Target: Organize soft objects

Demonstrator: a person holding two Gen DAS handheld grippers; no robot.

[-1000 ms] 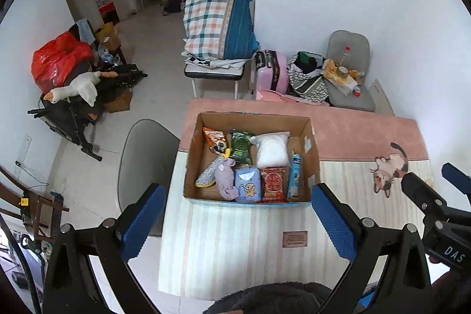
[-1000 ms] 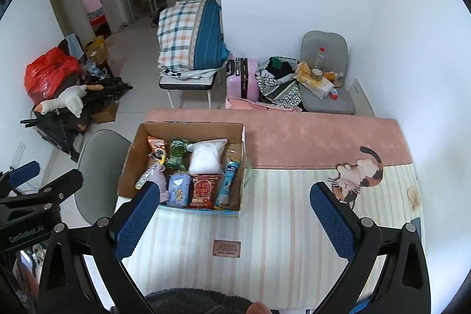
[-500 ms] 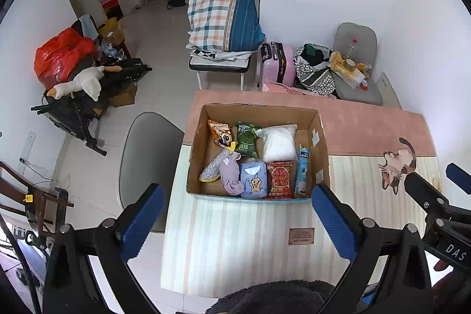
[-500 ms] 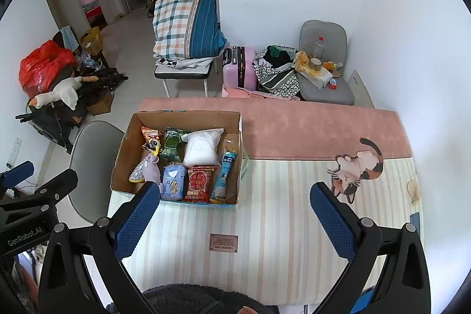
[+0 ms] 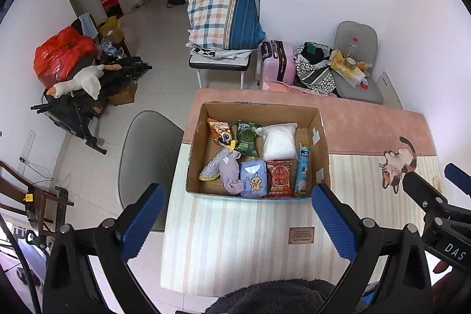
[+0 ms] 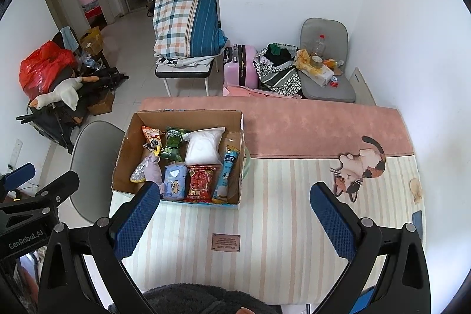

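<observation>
**Both grippers held open above a striped mat, box of soft goods ahead**

Nearest each camera, the left gripper [image 5: 235, 217] and the right gripper [image 6: 234, 215] hang above the table with their blue-padded fingers spread wide and nothing between them. A dark fleecy sleeve [image 5: 270, 297] shows at the bottom edge of both views. Below the grippers lies a striped table mat [image 6: 279, 240] bearing a small brown label [image 6: 226, 242] and a printed calico cat [image 6: 359, 168] toward the right.

Just beyond the left gripper's fingertips sits an open cardboard box [image 5: 203, 143] on the left part of the mat. Along its near side lie a glittery silver pouch [image 5: 211, 169], a lilac soft toy [image 5: 231, 174], a light blue tissue pack [image 5: 253, 178], a red snack packet [image 5: 280, 178] and a slim blue packet [image 5: 301, 169]. Behind them lie an orange snack bag [image 5: 219, 131], a green packet [image 5: 246, 136] and a white plastic bag [image 5: 279, 141].

Left of the table stands a grey chair [image 5: 147, 155]. Farther off are a pink suitcase [image 5: 278, 62], a plaid pillow [image 5: 223, 15] on a bench, a second grey chair [image 6: 326, 64] piled with clutter, and a white goose plush [image 5: 79, 81] beside a red bag [image 5: 59, 55].
</observation>
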